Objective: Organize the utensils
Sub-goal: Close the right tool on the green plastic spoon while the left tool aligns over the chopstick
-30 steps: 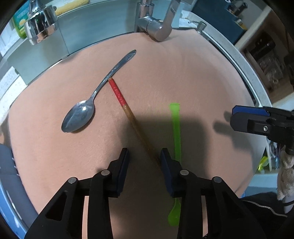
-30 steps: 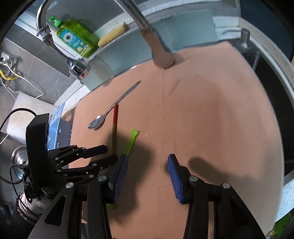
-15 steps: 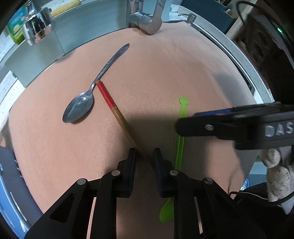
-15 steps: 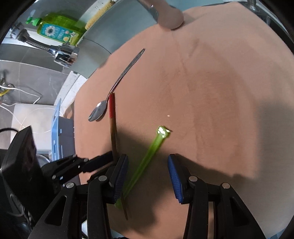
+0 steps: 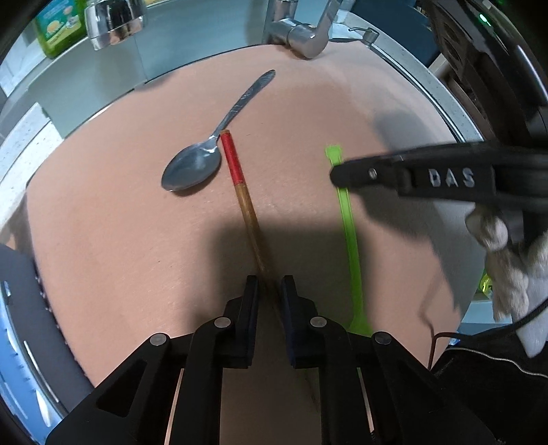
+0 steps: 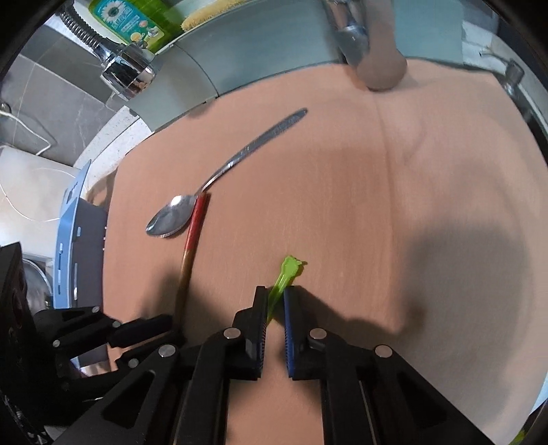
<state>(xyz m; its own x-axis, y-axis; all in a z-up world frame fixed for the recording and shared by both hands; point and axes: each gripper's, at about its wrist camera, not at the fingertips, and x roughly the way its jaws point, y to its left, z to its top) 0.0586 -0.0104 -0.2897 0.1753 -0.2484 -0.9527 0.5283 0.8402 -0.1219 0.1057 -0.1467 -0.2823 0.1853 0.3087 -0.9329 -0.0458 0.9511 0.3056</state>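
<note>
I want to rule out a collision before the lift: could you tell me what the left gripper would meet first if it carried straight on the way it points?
The left gripper is closing around the chopstick, so probably that chopstick, then the pinkish mat beneath; depth is unclear.

A green soap bottle [image 6: 133, 20] and a yellow sponge [image 6: 202, 18] are standing on the ledge behind the faucet [image 6: 352, 37]; a chrome spray head [image 6: 126, 73] is hanging left of the faucet.
</note>
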